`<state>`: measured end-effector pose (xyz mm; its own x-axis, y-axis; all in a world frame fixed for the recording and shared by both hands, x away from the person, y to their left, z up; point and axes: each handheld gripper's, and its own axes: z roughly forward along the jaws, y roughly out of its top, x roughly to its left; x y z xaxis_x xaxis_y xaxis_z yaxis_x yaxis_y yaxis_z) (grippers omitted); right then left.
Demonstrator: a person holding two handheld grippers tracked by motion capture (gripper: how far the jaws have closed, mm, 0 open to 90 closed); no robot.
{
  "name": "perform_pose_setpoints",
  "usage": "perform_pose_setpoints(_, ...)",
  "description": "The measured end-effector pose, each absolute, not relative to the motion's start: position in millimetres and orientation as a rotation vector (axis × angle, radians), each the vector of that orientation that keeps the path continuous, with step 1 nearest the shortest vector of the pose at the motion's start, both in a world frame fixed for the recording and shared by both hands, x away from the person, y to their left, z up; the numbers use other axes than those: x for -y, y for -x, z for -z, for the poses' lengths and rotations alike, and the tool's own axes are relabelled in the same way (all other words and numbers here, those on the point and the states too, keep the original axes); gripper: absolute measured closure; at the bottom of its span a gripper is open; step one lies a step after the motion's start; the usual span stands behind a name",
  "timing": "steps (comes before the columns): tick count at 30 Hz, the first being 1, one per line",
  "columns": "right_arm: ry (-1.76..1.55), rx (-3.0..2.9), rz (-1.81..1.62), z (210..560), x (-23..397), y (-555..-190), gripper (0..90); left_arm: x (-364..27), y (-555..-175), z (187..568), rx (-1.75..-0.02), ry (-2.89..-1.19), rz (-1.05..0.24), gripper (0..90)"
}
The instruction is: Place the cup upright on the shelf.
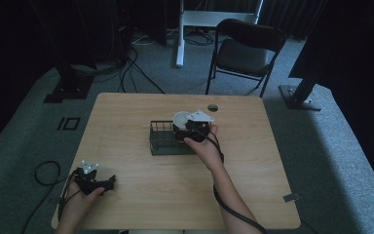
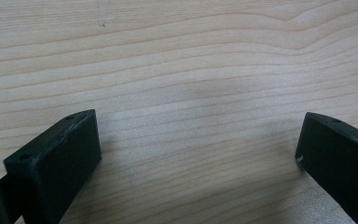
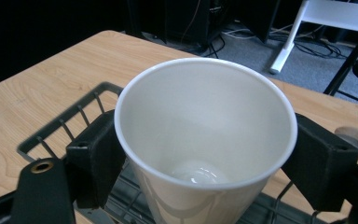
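An empty white paper cup (image 3: 205, 140) stands upright over the right end of a dark wire basket (image 3: 70, 123). My right gripper (image 3: 205, 158) is shut on the cup, one black jaw pressed against each side of its wall. From the high view the cup (image 1: 181, 118), the right gripper (image 1: 182, 129) and the basket (image 1: 161, 141) sit near the middle of the wooden table (image 1: 175, 190). Whether the cup's base touches the basket floor is hidden. My left gripper (image 1: 108, 184) rests at the front left of the table, its jaws wide apart over bare wood (image 2: 198, 154).
A round cable hole (image 1: 213, 107) lies in the table just behind the cup. A folding chair (image 1: 246, 48) and a white stand (image 1: 180, 34) are on the carpet beyond the far edge. A cable (image 1: 46, 173) loops on the floor at the left.
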<state>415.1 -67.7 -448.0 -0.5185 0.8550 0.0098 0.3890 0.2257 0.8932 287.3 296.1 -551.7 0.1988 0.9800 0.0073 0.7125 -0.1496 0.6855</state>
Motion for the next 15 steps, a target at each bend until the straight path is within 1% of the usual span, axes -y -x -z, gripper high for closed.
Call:
perform_pose_setpoints(8, -1.169, -2.009, -1.239, 459.6, 71.1, -415.1, 19.6, -296.0, -287.3, 551.8, -1.572, -1.928, -0.631, 0.3)
perform_pose_setpoints(15, -1.169, -1.999, -1.243, 460.5, 71.9, -415.4, 19.5, -296.0, -287.3, 551.8, -1.573, -1.928, -0.631, 0.3)
